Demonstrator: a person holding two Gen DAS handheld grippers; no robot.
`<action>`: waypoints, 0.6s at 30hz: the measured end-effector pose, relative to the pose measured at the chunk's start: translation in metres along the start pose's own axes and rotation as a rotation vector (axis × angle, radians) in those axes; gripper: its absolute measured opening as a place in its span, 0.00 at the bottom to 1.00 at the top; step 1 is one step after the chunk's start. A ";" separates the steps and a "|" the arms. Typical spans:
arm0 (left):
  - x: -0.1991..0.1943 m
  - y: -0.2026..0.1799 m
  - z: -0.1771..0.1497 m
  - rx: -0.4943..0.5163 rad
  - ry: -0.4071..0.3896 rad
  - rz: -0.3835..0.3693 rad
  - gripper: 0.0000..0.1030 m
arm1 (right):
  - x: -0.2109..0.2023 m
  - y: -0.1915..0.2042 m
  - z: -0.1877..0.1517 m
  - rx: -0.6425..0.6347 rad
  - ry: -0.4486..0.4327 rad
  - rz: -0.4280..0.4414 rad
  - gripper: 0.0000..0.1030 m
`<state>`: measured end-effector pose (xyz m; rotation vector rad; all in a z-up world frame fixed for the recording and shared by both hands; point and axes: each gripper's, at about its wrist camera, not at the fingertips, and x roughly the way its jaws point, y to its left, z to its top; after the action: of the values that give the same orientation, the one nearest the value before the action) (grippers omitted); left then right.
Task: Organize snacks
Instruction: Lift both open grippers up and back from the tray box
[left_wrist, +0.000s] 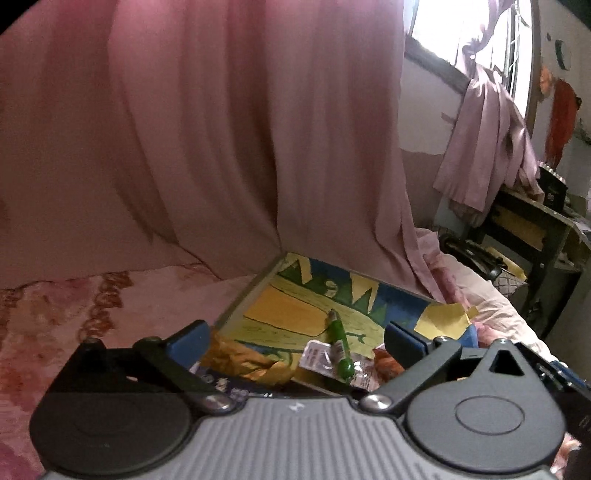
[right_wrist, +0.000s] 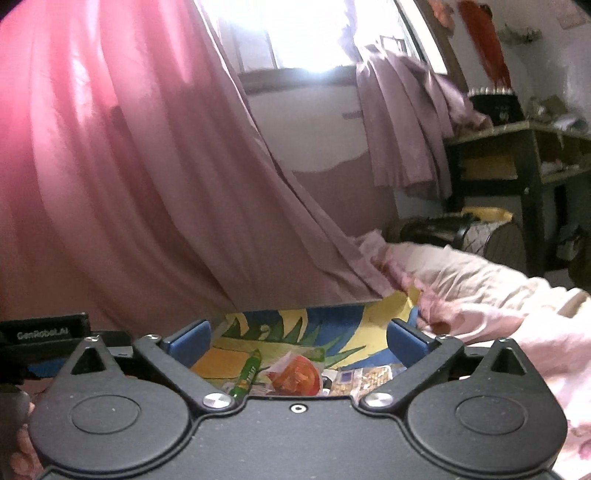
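Observation:
Several snack packets lie on a painted board (left_wrist: 291, 295) with yellow, blue and green shapes. In the left wrist view a green stick packet (left_wrist: 339, 349) rests across a clear silver wrapper (left_wrist: 318, 359), with a crinkly orange-yellow bag (left_wrist: 243, 360) to its left. My left gripper (left_wrist: 297, 339) hangs above them, open, with nothing between its blue pads (left_wrist: 192, 339). The right wrist view shows the same green packet (right_wrist: 249, 373), a red-orange packet (right_wrist: 299, 376) and a clear packet of yellow bits (right_wrist: 369, 380). Over these hovers my right gripper (right_wrist: 299, 341), open and holding nothing.
The board lies on a bed with a patterned pink cover (left_wrist: 74, 306). A pink curtain (left_wrist: 221, 147) hangs close behind it. A dark shelf unit (right_wrist: 517, 162) stands at the right, with a lilac cloth (right_wrist: 402, 118) draped by the bright window. The other gripper's body (right_wrist: 44, 334) shows at left.

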<state>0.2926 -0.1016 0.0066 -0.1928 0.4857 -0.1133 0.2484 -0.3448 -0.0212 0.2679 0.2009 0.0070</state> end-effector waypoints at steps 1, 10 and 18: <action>-0.007 0.002 -0.001 0.008 -0.005 0.000 0.99 | -0.009 0.003 0.000 -0.005 -0.009 0.002 0.99; -0.074 0.019 -0.021 0.074 -0.071 0.014 0.99 | -0.074 0.026 -0.008 -0.034 -0.040 0.012 0.99; -0.116 0.041 -0.040 0.102 -0.082 0.000 1.00 | -0.123 0.048 -0.022 -0.058 -0.022 0.024 0.99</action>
<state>0.1739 -0.0497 0.0155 -0.0972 0.3971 -0.1298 0.1249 -0.2968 -0.0050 0.2126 0.1752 0.0333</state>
